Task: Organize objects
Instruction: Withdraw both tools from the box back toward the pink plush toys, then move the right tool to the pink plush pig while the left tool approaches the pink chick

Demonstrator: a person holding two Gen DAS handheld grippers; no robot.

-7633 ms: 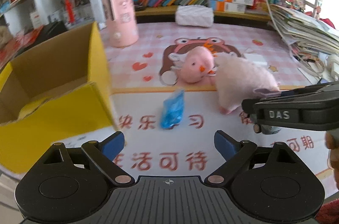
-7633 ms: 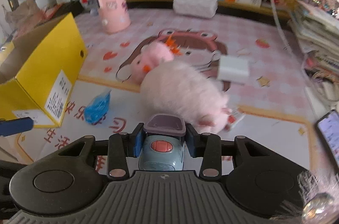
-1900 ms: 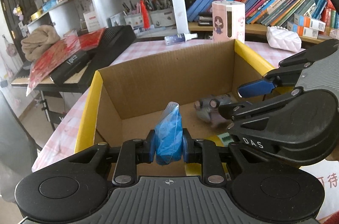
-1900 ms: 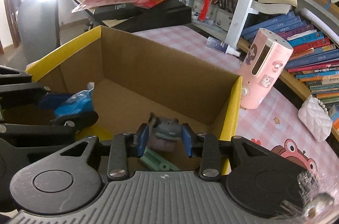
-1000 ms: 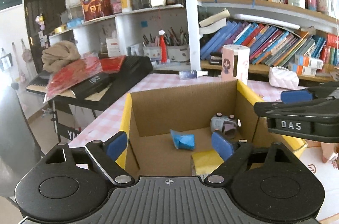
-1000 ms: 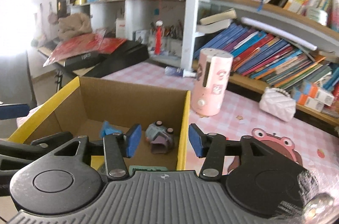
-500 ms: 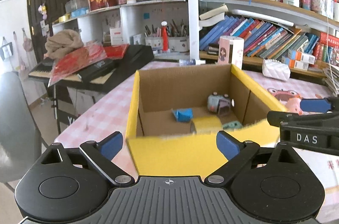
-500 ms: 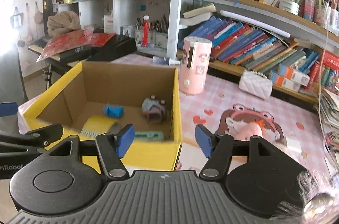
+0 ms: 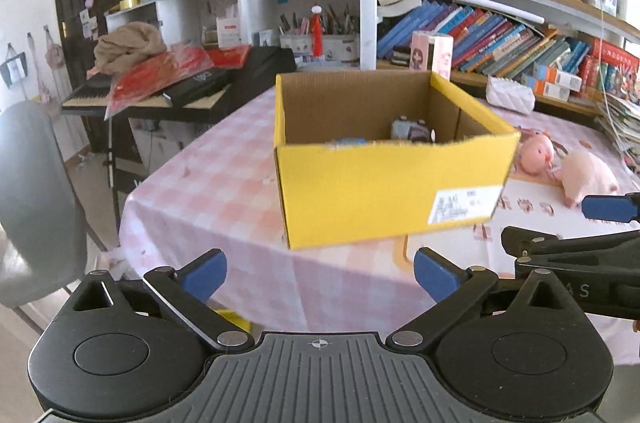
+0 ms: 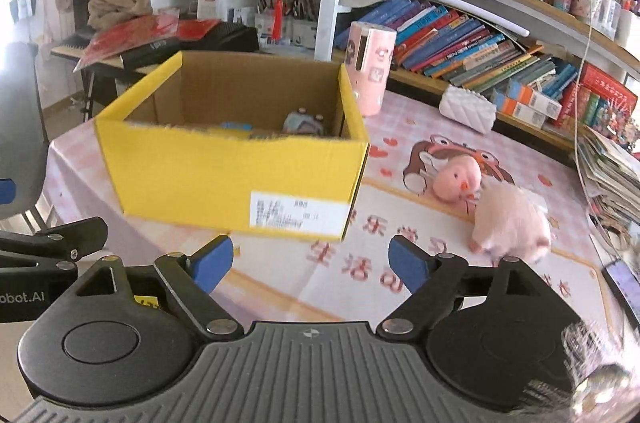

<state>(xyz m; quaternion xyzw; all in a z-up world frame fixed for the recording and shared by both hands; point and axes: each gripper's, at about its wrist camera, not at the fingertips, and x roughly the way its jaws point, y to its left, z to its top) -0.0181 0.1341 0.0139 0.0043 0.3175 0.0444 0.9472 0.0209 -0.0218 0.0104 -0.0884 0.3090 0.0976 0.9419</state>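
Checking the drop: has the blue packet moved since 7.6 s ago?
Yes. It lay on the mat beside the yellow box; now the blue packet sits inside it, left of the toy car.

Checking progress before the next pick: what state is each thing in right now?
left hand-held gripper: open, empty
right hand-held gripper: open, empty
yellow box: open-topped, upright
toy car: inside the box
blue packet: inside the box
pink plush: lying on the mat, outside the box
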